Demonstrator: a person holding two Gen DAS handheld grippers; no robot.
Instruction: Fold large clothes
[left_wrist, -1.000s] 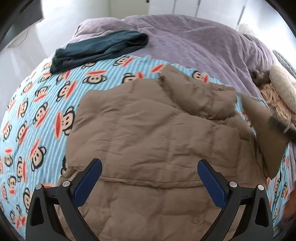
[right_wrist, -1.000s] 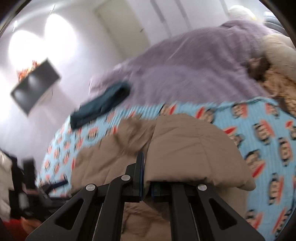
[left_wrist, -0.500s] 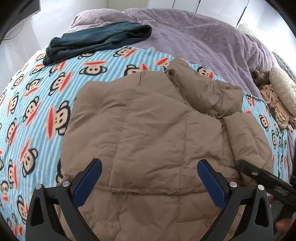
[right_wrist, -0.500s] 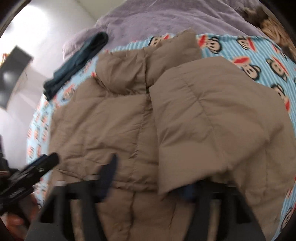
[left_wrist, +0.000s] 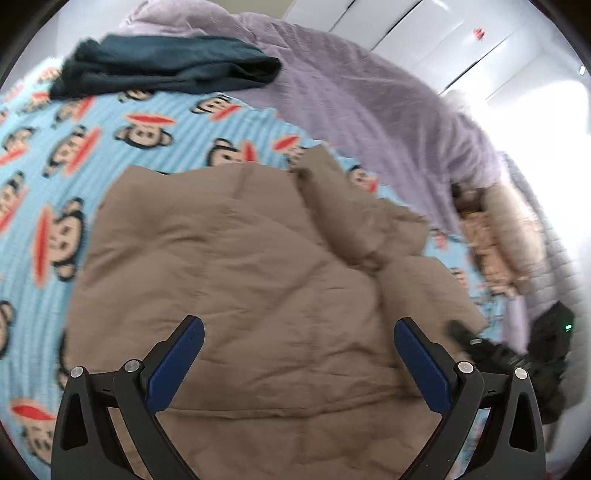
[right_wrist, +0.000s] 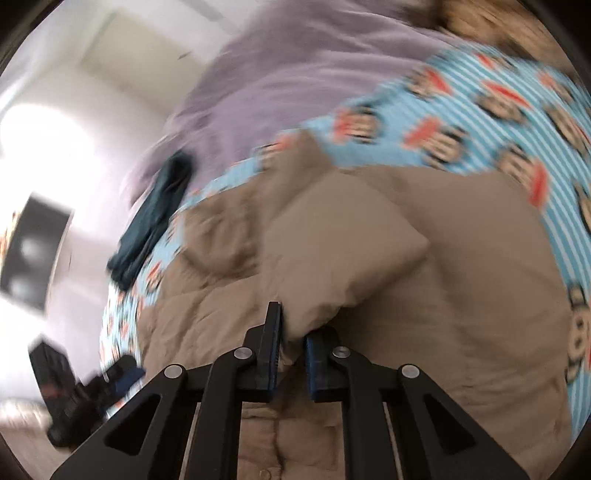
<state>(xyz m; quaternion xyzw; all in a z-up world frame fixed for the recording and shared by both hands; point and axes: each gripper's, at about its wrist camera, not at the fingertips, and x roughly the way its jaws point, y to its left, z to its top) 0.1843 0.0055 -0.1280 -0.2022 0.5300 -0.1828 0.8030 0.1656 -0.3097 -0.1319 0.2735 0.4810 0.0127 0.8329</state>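
While the tan quilted jacket (left_wrist: 258, 280) lies spread on the blue monkey-print blanket (left_wrist: 110, 147), one folded sleeve (right_wrist: 332, 258) rests across its body, and the sleeve's edge sits between the jaws of the right gripper (right_wrist: 291, 354). Those jaws are closing, narrow, with the fabric pinched between the pads. The left gripper (left_wrist: 299, 362) hovers over the jacket's lower part with its jaws spread wide and nothing between them. The jacket's hood (left_wrist: 351, 214) points toward a lilac duvet (left_wrist: 369, 110) farther up the bed. A folded dark teal garment (left_wrist: 166, 62) lies at the blanket's far edge, well apart from the jacket. Near the pillows sits a beige knitted item (left_wrist: 491, 236), blurred.
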